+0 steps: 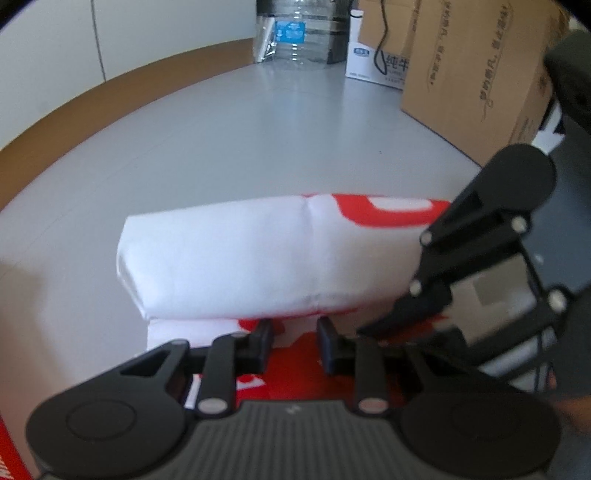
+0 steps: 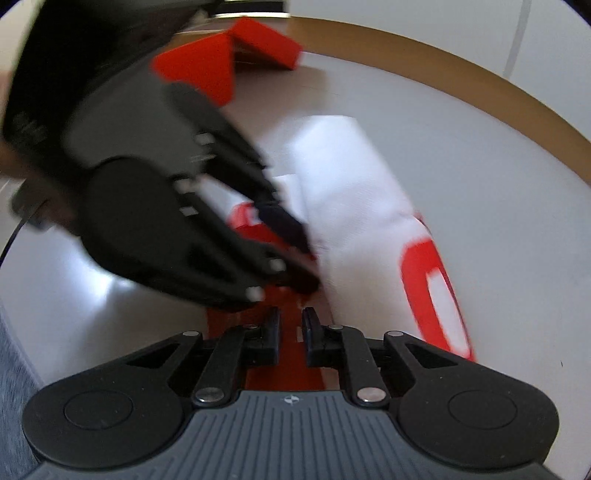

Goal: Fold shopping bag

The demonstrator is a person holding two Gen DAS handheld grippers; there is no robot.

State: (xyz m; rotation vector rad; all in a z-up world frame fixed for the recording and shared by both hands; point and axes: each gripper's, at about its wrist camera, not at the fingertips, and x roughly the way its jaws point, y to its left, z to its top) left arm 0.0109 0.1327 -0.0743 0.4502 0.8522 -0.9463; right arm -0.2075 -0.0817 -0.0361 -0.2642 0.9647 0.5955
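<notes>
Nearest my left lens: left claw (image 1: pixel 293 341), jaws narrowly parted over the red lower layer of the shopping bag (image 1: pixel 258 254); I cannot tell whether the pads press on the fabric. Nearest my right lens: right claw (image 2: pixel 290 330), jaws drawn almost together on a red strip of the same bag (image 2: pixel 354 206), which runs between the fingers; I read this as a grip on the bag.

Item, shopping bag: white cloth with red print, lying on the grey worktop (image 1: pixel 221 140). Upper part is folded over into a thick white roll; a flatter red-and-white layer sticks out beneath it toward my claws. In the left view the roll lies crosswise just beyond the fingertips; in the right view it runs away up and to the left, beside the right claw.

Item, claws together: both meet at the bag's near edge, close to each other. Right claw enters the left view from the right (image 1: pixel 373 328), its tip down at the bag's edge. Left claw crosses the right view from the upper left (image 2: pixel 295 254), blurred, tip on the red layer.

Item, far side of worktop: large clear water bottle (image 1: pixel 299 33), brown cardboard box (image 1: pixel 476 70), smaller white carton (image 1: pixel 380 62) between them. Red box (image 2: pixel 221 55) at the worktop's far edge in the right view.
</notes>
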